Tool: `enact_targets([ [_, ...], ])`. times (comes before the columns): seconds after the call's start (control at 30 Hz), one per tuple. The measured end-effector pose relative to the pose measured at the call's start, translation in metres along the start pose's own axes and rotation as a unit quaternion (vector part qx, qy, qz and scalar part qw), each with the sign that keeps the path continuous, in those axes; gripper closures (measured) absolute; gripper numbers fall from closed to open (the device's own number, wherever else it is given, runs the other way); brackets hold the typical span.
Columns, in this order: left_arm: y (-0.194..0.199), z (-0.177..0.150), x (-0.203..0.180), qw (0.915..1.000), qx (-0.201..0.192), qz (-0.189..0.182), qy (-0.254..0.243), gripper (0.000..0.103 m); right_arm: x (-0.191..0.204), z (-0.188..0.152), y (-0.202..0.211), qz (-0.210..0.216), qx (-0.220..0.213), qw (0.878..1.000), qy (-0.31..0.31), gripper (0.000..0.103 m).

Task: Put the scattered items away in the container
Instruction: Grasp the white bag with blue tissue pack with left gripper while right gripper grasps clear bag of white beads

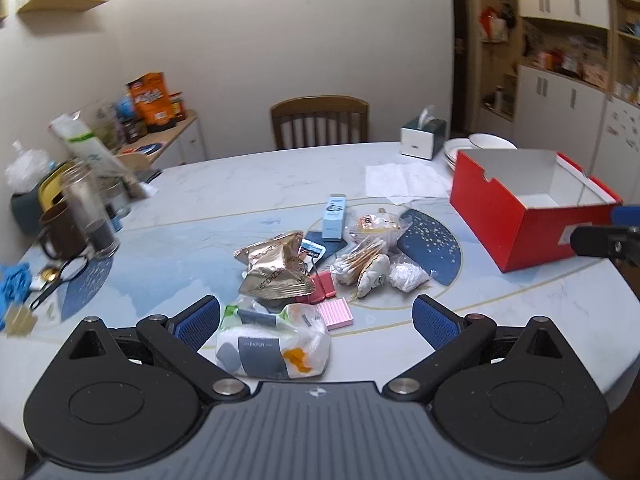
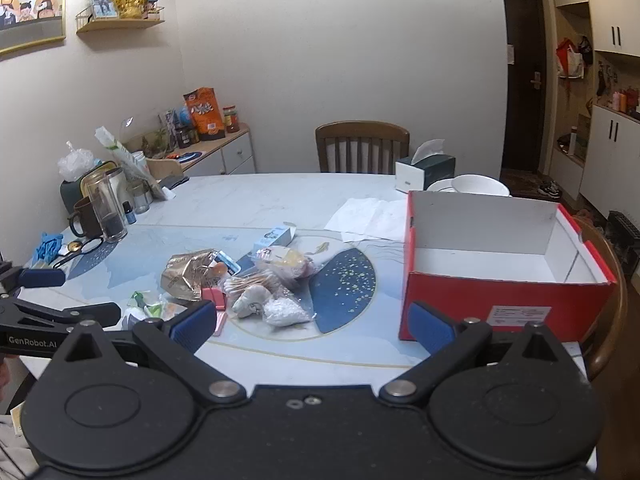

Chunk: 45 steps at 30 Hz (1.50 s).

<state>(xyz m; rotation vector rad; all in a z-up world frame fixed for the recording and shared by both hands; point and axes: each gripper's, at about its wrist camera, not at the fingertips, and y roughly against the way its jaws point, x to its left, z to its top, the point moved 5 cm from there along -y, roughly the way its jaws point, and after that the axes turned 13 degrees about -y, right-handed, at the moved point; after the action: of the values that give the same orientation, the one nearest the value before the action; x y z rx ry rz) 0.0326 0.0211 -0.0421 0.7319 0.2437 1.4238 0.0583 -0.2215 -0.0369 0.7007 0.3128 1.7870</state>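
An open red box (image 1: pixel 532 208) with a white inside stands empty on the table's right side; it also shows in the right wrist view (image 2: pixel 504 276). A pile of items lies mid-table: a gold foil bag (image 1: pixel 276 268), a tissue pack in plastic (image 1: pixel 272 344), a pink case (image 1: pixel 334 310), cotton swabs (image 1: pixel 360 260), a small blue-white carton (image 1: pixel 334 216). My left gripper (image 1: pixel 316 320) is open, low over the table with the tissue pack between its fingers. My right gripper (image 2: pixel 312 326) is open and empty, between the pile (image 2: pixel 256 284) and the box.
Jars, a brown mug (image 2: pixel 86 216), glasses (image 2: pixel 80 250) and blue gloves (image 2: pixel 48 246) crowd the table's left edge. A tissue box (image 2: pixel 424 170), white bowls (image 2: pixel 476 186) and paper sheets (image 2: pixel 368 216) sit behind the red box. A wooden chair (image 2: pixel 362 146) stands at the far side.
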Motion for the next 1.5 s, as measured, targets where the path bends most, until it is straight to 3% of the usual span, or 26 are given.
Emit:
enact_targets([
  [0.3, -0.034, -0.007, 0.015, 0.9963, -0.004, -0.062, -0.059, 0.0, 0.009, -0.002, -0.029, -0.012, 0.019, 1.0, 0.0, 0.001],
  [0.53, -0.058, -0.012, 0.027, 0.9885, -0.01, -0.11, -0.103, 0.0, 0.014, 0.0, -0.062, -0.035, 0.03, 0.999, -0.013, 0.002],
  [0.97, -0.103, -0.026, 0.035, 0.956, -0.01, -0.204, -0.211, 0.0, 0.027, -0.01, -0.128, -0.051, 0.08, 0.995, -0.008, 0.005],
  [1.33, -0.136, -0.041, 0.038, 0.9139, -0.002, -0.268, -0.305, 0.0, 0.033, -0.023, -0.175, -0.039, 0.135, 0.989, 0.037, 0.005],
  [1.5, -0.153, -0.051, 0.039, 0.906, 0.013, -0.28, -0.317, 0.0, 0.03, -0.029, -0.2, -0.053, 0.154, 0.985, 0.054, 0.009],
])
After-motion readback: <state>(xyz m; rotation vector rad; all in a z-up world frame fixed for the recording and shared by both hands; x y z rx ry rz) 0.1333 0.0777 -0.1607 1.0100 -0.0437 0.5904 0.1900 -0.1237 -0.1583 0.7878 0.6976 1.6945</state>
